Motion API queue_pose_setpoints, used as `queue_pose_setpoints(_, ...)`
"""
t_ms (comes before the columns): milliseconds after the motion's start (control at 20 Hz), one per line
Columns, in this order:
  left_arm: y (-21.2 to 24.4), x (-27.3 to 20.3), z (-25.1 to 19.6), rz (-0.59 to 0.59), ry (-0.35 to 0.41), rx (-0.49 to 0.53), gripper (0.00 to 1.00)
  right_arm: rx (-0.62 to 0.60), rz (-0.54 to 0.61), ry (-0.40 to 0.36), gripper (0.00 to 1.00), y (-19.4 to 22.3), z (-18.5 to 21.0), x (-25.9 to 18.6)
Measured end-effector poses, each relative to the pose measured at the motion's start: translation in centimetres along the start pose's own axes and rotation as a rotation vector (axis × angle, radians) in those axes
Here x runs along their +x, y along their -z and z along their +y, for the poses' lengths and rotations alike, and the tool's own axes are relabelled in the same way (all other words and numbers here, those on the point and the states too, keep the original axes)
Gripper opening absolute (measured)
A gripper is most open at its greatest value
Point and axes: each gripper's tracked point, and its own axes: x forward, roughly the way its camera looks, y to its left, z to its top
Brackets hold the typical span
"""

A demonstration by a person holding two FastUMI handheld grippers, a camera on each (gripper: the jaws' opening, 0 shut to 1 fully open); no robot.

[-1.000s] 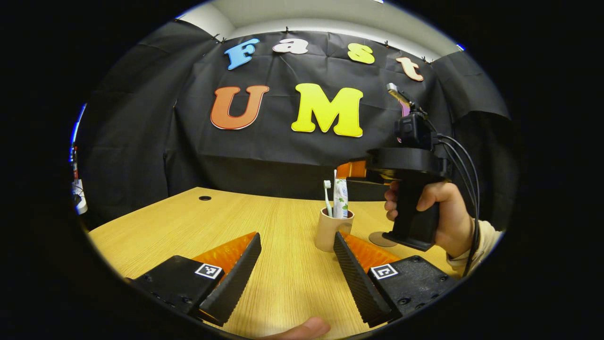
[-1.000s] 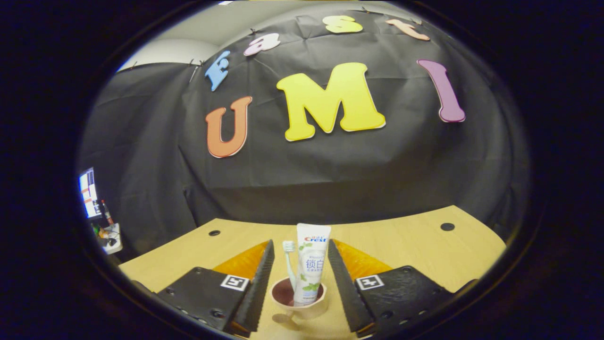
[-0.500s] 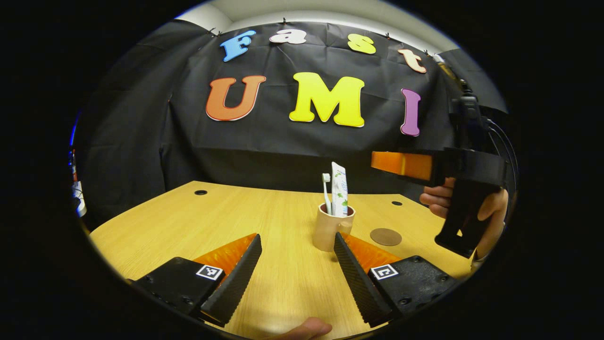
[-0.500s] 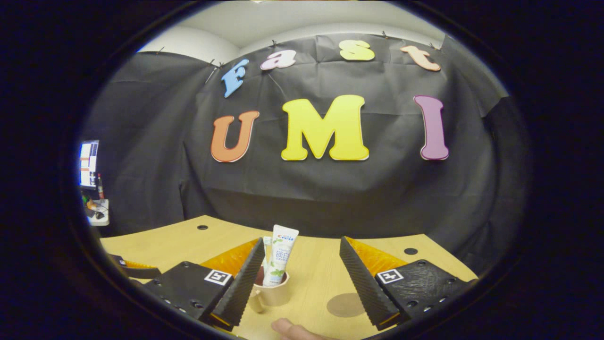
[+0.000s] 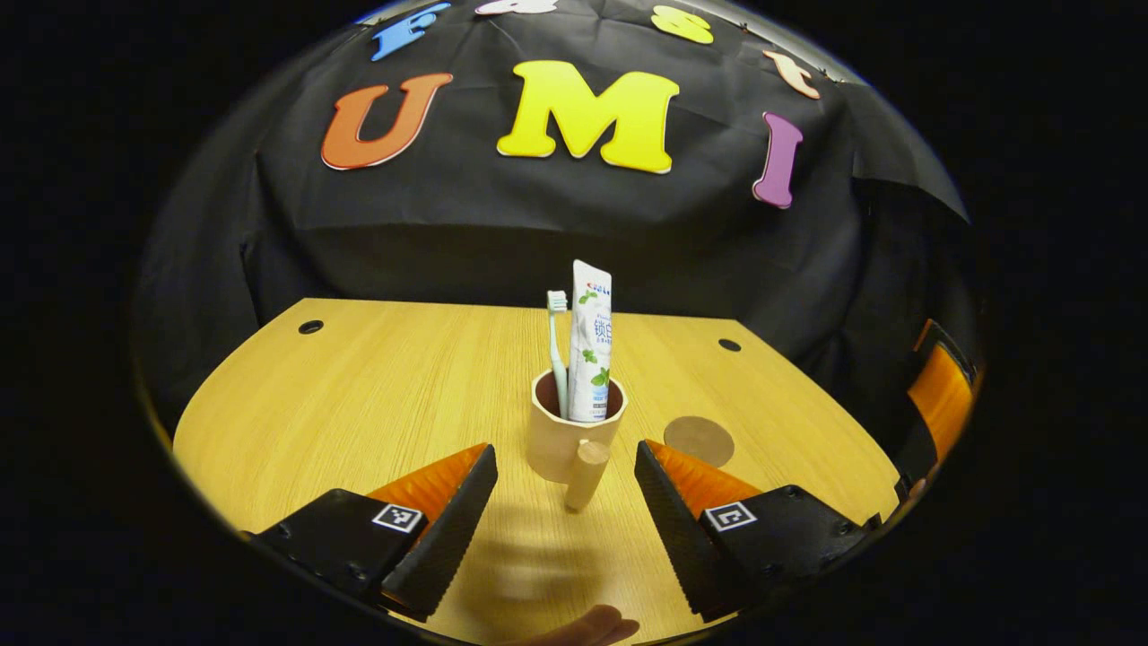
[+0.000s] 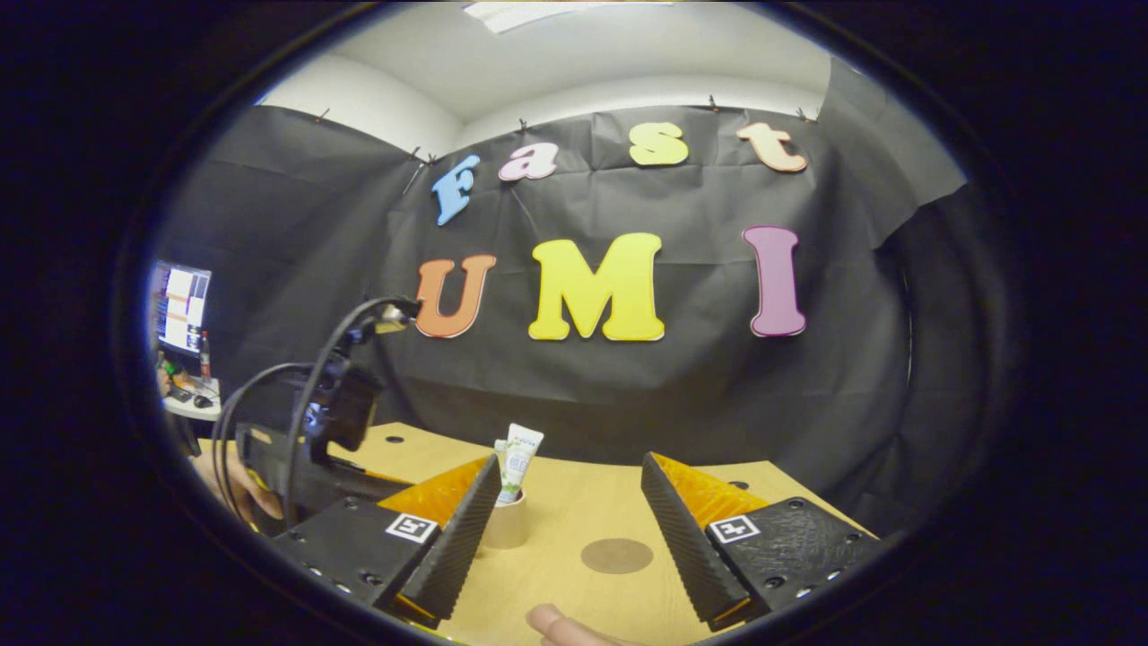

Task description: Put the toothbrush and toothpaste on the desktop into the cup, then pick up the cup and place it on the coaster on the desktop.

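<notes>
toothbrush [image 5: 557,350] and toothpaste [image 5: 590,354] stand in cup [image 5: 567,440] at frame centre on desk [image 5: 377,404], coaster [image 5: 699,440] just right, bare; left hand-held gripper [image 5: 565,502] spread facing cup handle, right hand-held gripper [image 6: 567,529] spread; cup-carrying step, next needs jaws pinching cup.

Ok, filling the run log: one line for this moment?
toothbrush, toothpaste: in cup | cup: on desk, beside coaster | left hand-held gripper: open, facing cup | right hand-held gripper: open

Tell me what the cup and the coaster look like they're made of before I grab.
Cup: likely matte plastic or ceramic; even beige, no gloss, with a light, wood-like stub handle. Coaster: flat brown disc, dull finish, possibly cork, leather or wood; too small to tell.
</notes>
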Motion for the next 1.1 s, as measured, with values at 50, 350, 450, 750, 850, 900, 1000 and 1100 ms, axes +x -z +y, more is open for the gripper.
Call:
queue_pose_setpoints(50,-0.2,0.5,-0.1,0.03,-0.005,-0.002,0.98,0.007,-0.004,0.002,0.95,-0.1,-0.5,-0.5)
queue_pose_setpoints(350,-1.4,2.4,-0.7,0.275,-0.019,-0.097,0.98,0.058,-0.025,0.011,0.95,-0.3,-3.4,-1.9)
queue_pose_setpoints(450,-0.8,2.7,-1.4,0.39,-0.015,-0.068,0.96,0.073,-0.026,0.019,0.94,0.0,-4.5,-2.1)
queue_pose_setpoints(750,2.9,5.1,-1.7,0.667,-0.074,0.027,0.92,0.137,-0.024,0.074,0.94,0.7,-9.1,-2.4)
queue_pose_setpoints(850,4.4,6.1,-1.4,0.738,-0.08,0.021,0.93,0.19,-0.023,0.09,0.96,0.5,-10.7,-2.4)
queue_pose_setpoints(900,5.1,6.6,-1.0,0.761,-0.095,0.009,0.85,0.218,-0.024,0.096,0.95,0.6,-11.3,-2.5)
queue_pose_setpoints(1000,6.3,7.3,-0.6,0.803,-0.094,-0.024,0.8,0.245,-0.025,0.094,0.95,0.5,-11.8,-2.5)
queue_pose_setpoints(1100,6.4,7.8,-0.6,0.806,-0.074,-0.045,0.59,0.243,-0.027,0.112,0.95,0.4,-12.6,-2.5)
